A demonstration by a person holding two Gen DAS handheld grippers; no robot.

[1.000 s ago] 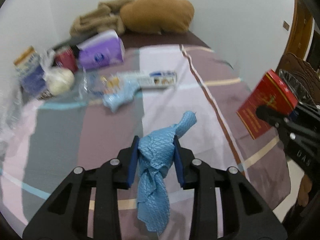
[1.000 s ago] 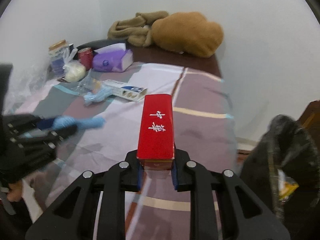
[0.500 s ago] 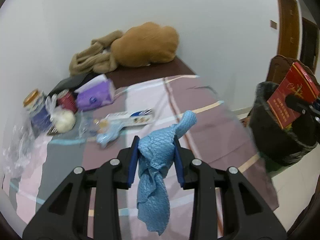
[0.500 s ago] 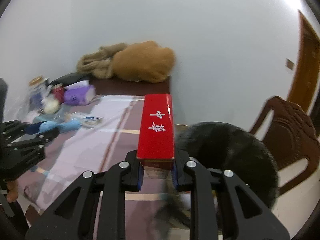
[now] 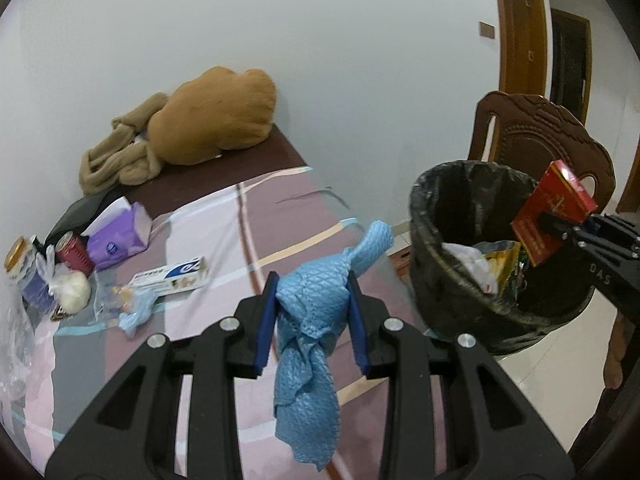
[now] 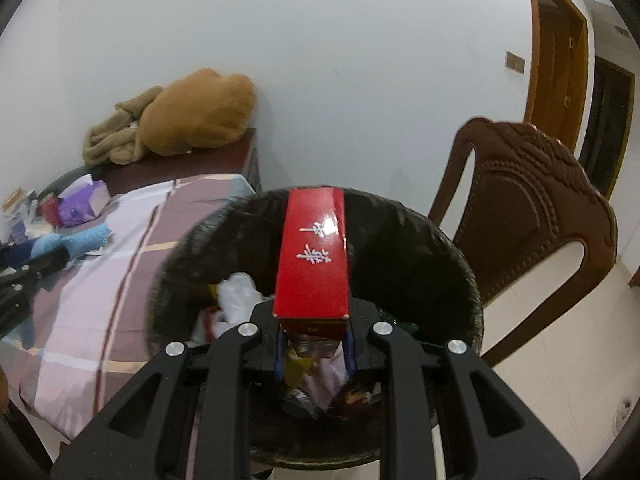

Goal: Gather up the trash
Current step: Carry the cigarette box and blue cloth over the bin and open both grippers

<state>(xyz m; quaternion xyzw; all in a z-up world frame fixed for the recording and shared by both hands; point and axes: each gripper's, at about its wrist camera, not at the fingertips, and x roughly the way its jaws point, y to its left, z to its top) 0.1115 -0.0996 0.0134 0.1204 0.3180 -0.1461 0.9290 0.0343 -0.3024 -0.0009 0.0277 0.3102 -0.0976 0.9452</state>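
Observation:
My left gripper (image 5: 312, 304) is shut on a crumpled blue cloth (image 5: 310, 320) and holds it above the bed's edge, left of the bin. My right gripper (image 6: 312, 340) is shut on a red box (image 6: 314, 256) with white characters and holds it over the open black-lined trash bin (image 6: 448, 280). In the left wrist view the bin (image 5: 440, 280) stands at the right with wrappers inside, and the red box (image 5: 554, 216) hangs over its far rim. The blue cloth also shows in the right wrist view (image 6: 90, 238).
On the striped bed (image 5: 224, 240) lie a white toothpaste box (image 5: 170, 278), a purple tissue pack (image 5: 118, 236), a red can (image 5: 74, 254), a jar (image 5: 24, 276), plastic bags and another blue cloth (image 5: 138, 312). A brown chair (image 6: 532, 208) stands behind the bin. Brown blankets (image 5: 212, 120) lie at the bed's head.
Both grippers have swung right from the bed toward the bin. The red box now hangs over the bin's opening. The blue cloth stays gripped.

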